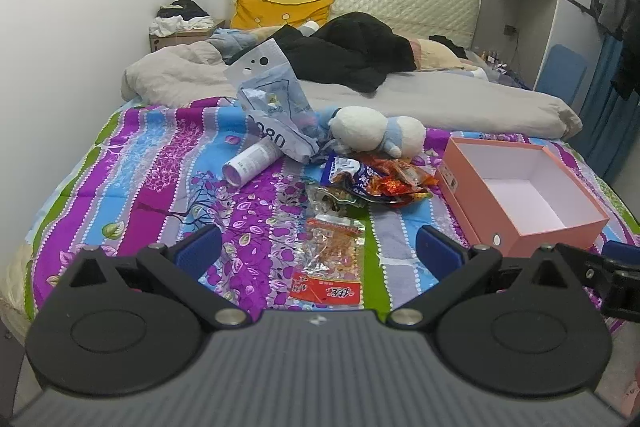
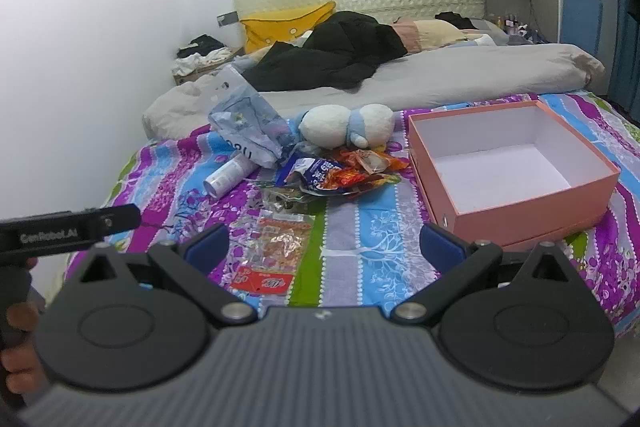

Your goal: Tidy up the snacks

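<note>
Both pairs of jaws spread wide, nothing between the blue pads. Left gripper (image 1: pixel 320 247) poised above the near edge of the bed, aimed down over a flat clear snack packet (image 1: pixel 332 259) with a red printed end. Right gripper (image 2: pixel 324 247) alongside, facing the bedspread between that packet and the pink box (image 2: pixel 516 163).

Looks like the very start: no snack in the box, whose white inside shows bare. Next move probably a descent of one gripper onto the nearest packet, pads either side of its thin edge, then a carry to the box just to the right. Flat film on soft cloth likely hard to pinch; a low, angled approach seems called for.

Beyond the packet, a loose heap of snacks (image 1: pixel 372 179): crinkled wrappers in red, orange and blue, overlapping, touching a white-and-blue plush toy (image 1: pixel 376 131). Left of the heap, a crumpled blue-grey bag (image 1: pixel 276 111) and a pale tube (image 1: pixel 252 163) lying on its side.
</note>
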Available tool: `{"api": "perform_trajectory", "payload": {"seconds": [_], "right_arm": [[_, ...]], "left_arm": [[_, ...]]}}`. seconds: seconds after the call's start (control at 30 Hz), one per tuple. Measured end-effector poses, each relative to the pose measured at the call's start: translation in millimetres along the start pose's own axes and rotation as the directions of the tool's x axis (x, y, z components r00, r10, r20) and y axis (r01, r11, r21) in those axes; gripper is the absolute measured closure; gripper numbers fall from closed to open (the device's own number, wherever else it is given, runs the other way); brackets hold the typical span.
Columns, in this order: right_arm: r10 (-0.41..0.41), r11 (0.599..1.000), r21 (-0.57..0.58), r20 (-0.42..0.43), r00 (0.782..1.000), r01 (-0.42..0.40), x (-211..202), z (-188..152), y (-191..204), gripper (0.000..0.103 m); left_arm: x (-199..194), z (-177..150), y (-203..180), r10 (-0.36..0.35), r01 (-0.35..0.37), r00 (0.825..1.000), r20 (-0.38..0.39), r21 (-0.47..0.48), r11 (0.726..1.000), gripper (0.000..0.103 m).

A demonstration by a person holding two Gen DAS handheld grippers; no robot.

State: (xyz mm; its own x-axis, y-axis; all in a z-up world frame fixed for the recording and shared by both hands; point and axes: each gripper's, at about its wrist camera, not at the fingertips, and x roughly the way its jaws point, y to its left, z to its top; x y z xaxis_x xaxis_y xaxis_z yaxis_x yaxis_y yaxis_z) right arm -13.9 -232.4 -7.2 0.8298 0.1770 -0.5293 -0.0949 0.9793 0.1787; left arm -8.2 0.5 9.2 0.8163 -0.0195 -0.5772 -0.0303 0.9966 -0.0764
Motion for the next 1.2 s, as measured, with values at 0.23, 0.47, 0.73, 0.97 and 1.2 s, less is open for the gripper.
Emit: {"api": "perform_trajectory", "payload": {"seconds": [0.23,0.47,0.73,0.97,1.2], "right_arm": [[-0.012,1.0,-0.005,0.02,1.0,0.012,-4,0,2,0.0],[-0.023,1.0,0.017,0.019,1.0,0.022,-6,-3,1,0.0],[-0.049,0.998,0.037,0.013,0.999,0.049,-8,-4,-1,0.0],[-0.014,0.997,0.07,-0.017,1.0,0.015,-3,-9,-5,0.0],[-0.007,0.996,0.084,-0.045,0.999,0.011,1,-23,-7,0.0]], "left_arm": [[-1,-1,0,-0.005,0.005,1.0,-0.001,0.001,1.0,0.0],[3,-2,-1,-0.01,0.01,1.0,-0.006,0.002,1.0,0.0],[3,-4,1,-0.011,0.011,1.0,-0.01,-0.001,1.0,0.0],[2,-10,3,-0.008,0.008,1.0,-0.015,0.008,1.0,0.0],[-2,-19,9,-0.003,0.003,1.0,-0.017,0.003,1.0,0.0]]}}
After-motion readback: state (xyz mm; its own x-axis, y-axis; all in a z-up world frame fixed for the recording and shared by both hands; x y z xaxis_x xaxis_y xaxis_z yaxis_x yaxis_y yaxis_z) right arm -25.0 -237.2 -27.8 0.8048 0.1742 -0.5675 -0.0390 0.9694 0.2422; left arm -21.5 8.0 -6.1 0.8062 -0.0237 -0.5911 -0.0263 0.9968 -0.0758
